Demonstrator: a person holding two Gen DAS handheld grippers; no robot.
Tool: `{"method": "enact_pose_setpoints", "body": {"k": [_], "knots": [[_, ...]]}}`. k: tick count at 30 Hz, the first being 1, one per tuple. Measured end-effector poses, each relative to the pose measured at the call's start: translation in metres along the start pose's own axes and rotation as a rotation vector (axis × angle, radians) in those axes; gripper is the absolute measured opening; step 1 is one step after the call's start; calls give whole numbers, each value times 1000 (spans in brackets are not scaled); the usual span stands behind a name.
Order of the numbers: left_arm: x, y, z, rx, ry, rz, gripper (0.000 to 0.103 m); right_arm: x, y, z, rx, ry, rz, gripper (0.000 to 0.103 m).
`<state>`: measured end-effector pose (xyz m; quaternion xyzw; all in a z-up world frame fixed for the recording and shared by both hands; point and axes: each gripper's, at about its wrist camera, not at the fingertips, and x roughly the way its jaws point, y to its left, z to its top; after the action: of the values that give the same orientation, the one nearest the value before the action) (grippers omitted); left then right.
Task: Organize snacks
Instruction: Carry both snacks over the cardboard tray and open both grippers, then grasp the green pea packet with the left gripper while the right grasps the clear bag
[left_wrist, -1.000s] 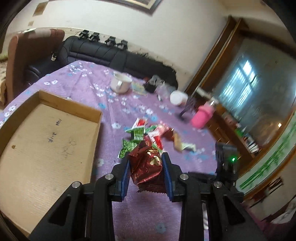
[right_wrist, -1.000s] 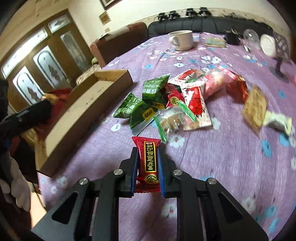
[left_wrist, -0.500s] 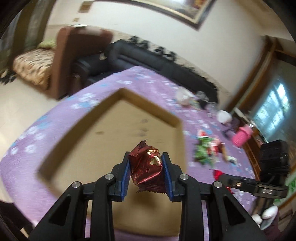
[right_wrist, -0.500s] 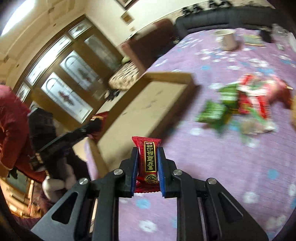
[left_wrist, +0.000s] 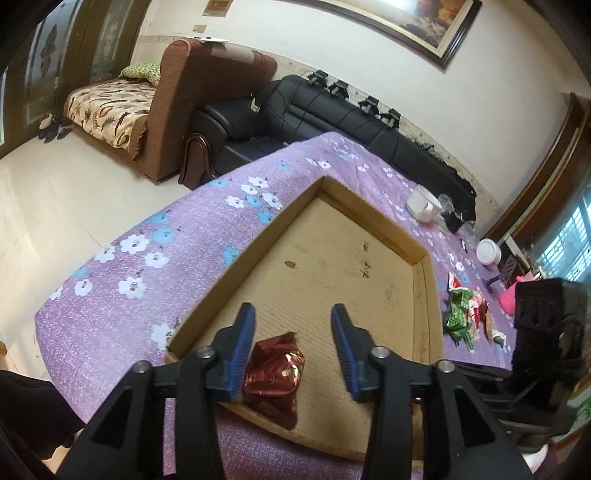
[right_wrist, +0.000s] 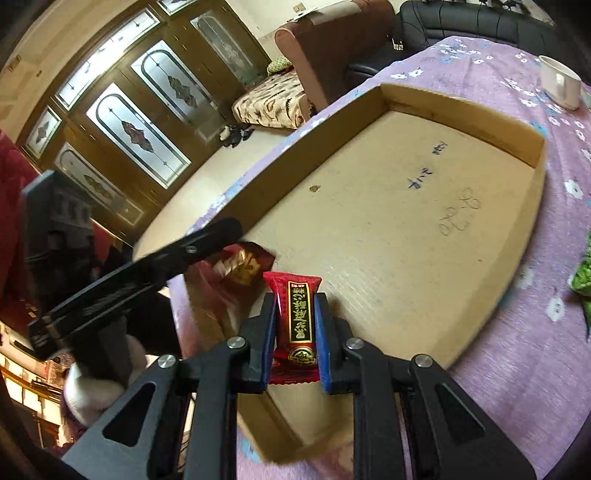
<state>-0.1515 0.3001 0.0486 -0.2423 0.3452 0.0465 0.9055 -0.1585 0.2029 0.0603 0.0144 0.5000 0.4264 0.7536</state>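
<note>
The table (left_wrist: 192, 254) under its purple flowered cloth fills both views, its rounded left edge dropping away to bare pale floor, with a brown armchair (left_wrist: 207, 92) and black sofa (left_wrist: 332, 118) beyond the far side; on it sits the shallow cardboard tray (left_wrist: 258, 251), low walls all round, its near corner close to the table's near edge; the tray floor is almost all open, just pen scribbles and a small stain across the middle and far half, so plenty of flat room in there. To the right of the tray, out on the cloth, the loose pile of snacks (left_wrist: 461, 314), green and red packets bunched together, well apart from the tray wall; a white mug (left_wrist: 423, 208) stands far off near the sofa side. Now the left gripper (left_wrist: 293, 347), over the tray's near corner, jaws opening, blue pads clear on the right side; the crinkled dark-red foil packet (left_wrist: 275, 373) lies on the tray floor right by the near wall, against the left pad. The right gripper (right_wrist: 295, 332) hangs over the tray's near wall, fingers narrow and clamped on the red bar packet (right_wrist: 297, 325), black and gold label upright; the foil packet shows just left of it.
</note>
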Motion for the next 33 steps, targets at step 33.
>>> {"method": "enact_pose_setpoints", "body": {"k": [33], "knots": [[38, -195, -50, 431, 144, -190, 65, -121, -198, -43, 381, -226, -402, 36]]}}
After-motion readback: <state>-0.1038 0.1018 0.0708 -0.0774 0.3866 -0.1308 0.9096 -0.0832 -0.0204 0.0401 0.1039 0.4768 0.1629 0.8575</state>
